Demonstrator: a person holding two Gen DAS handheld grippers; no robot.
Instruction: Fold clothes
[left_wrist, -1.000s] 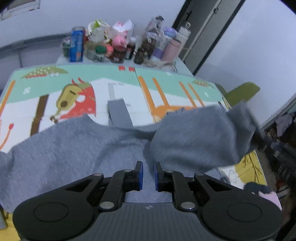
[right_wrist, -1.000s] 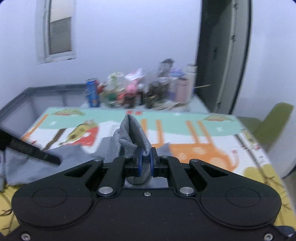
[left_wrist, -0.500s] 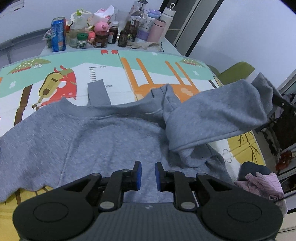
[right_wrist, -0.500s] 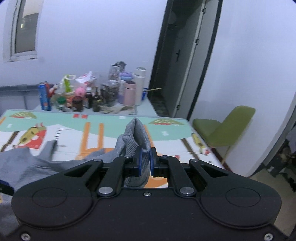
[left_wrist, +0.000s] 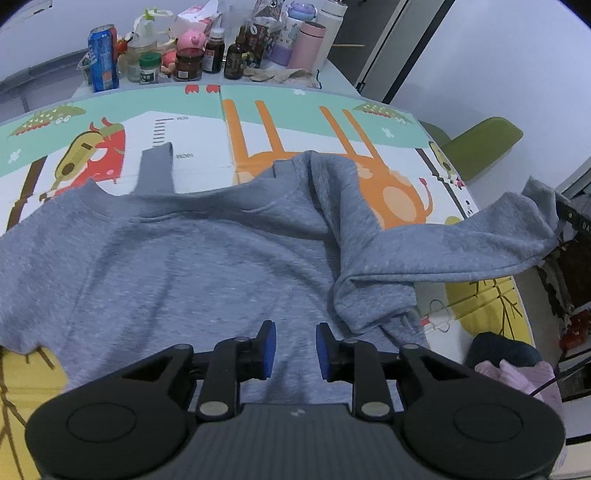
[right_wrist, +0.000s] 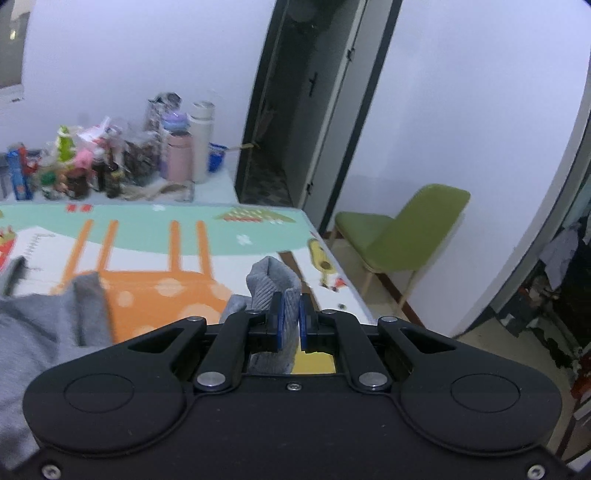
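A grey sweatshirt (left_wrist: 177, 258) lies spread on the cartoon play mat (left_wrist: 295, 125) that covers the table. Its right sleeve (left_wrist: 461, 240) is stretched out to the right, past the table's edge. My right gripper (right_wrist: 290, 325) is shut on that sleeve's ribbed cuff (right_wrist: 271, 284), which sticks up between the blue pads. My left gripper (left_wrist: 292, 349) hovers over the sweatshirt's lower body; its jaws are opening and nothing is between them. The other sleeve runs off the left edge of the left wrist view.
Bottles, jars, a blue can (left_wrist: 103, 59) and flasks crowd the table's far end. A green chair (right_wrist: 402, 225) stands right of the table near a dark doorway (right_wrist: 306, 99). Pink clothing (left_wrist: 517, 373) lies low at the right.
My right gripper has pulled the cuff far to the right, stretching the sleeve out from over the body. My left gripper's jaws have widened and it has shifted along the sweatshirt.
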